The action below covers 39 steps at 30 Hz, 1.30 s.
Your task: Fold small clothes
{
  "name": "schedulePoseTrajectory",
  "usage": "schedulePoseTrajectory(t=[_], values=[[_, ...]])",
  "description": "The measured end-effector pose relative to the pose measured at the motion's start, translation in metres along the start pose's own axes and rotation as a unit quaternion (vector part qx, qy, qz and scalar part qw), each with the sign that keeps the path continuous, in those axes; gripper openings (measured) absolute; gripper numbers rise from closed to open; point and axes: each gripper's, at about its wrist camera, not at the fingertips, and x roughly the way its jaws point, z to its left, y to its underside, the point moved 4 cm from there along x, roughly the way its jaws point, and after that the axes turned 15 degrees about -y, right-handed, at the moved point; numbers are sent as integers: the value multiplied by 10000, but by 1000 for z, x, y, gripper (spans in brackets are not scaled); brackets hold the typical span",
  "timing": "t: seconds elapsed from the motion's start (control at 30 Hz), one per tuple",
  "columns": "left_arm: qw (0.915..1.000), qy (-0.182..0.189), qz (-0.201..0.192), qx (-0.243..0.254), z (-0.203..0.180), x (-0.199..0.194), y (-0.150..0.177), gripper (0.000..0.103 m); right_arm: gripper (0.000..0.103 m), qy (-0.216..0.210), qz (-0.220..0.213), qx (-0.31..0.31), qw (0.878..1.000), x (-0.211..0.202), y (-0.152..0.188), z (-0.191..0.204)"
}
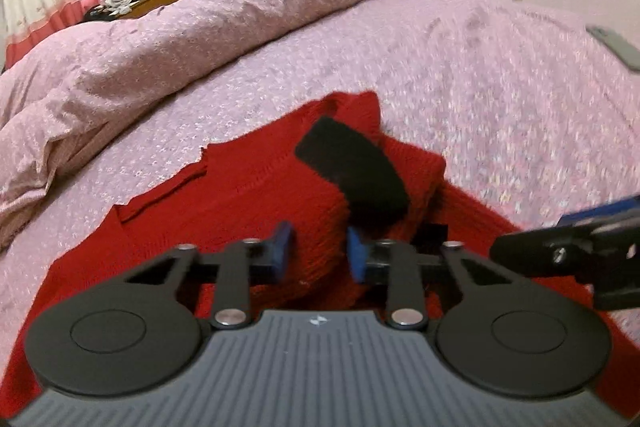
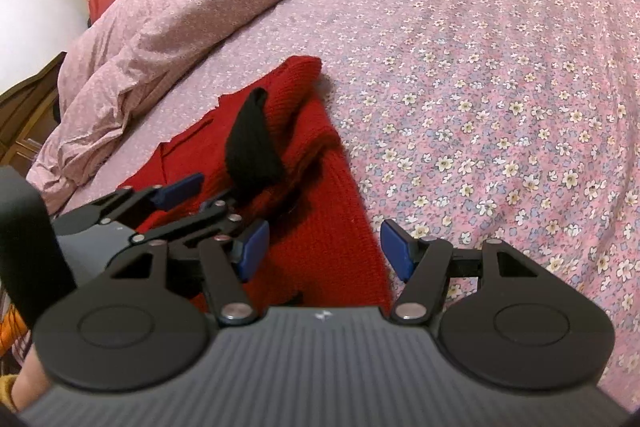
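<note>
Left claw (image 1: pixel 318 253) pinches the red sweater (image 1: pixel 248 195) (right claw (image 2: pixel 320 251) agape).

To the right of the red sweater (image 2: pixel 320 187), the flowered bed (image 2: pixel 500 87) lay bare and open to passage. The bunched quilt (image 2: pixel 168 27) walled off the left; a black cuff (image 2: pixel 252 143) lay atop the sweater.

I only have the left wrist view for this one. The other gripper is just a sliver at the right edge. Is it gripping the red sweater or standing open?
Observer: In the right wrist view, the right gripper stands open and grips nothing.
Operator: Where is it over the sweater?
Observer: Over the sweater's right edge, which ends just inside its right finger; beyond that is the flowered bedsheet.
</note>
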Motion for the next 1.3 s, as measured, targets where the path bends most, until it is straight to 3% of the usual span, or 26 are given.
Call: schedulePoseTrajectory(t=[0.13, 0.3, 0.5, 0.6, 0.77, 0.9, 1.03, 1.17, 1.3], values=[[9985, -26, -65, -540, 23, -12, -5, 23, 64, -34, -73, 43, 10000, -2, 0, 2], [9931, -440, -151, -1072, 62, -25, -5, 19, 64, -82, -43, 32, 10000, 0, 1, 6], [9776, -1232, -101, -1705, 119, -44, 16, 18, 64, -145, 18, -40, 9999, 3, 3, 13], [9708, -1444, 23, -1916, 142, -51, 33, 18, 64, -152, 58, -51, 9999, 5, 5, 15], [9689, -1713, 298, -1762, 155, -58, 69, 19, 64, -175, 172, -129, 9996, 11, 11, 21], [9634, -2153, 632, -1465, 152, -55, 98, 21, 64, -203, 292, -191, 9992, 15, 16, 26], [9602, -2237, 845, -1445, 158, -59, 119, 22, 64, -183, 395, -235, 9988, 19, 20, 28], [9584, -2137, 960, -1630, 170, -66, 135, 29, 64, -140, 478, -245, 9985, 22, 24, 27], [9565, -2010, 1005, -1858, 186, -65, 141, 52, 66, -106, 573, -294, 9979, 28, 28, 29]])
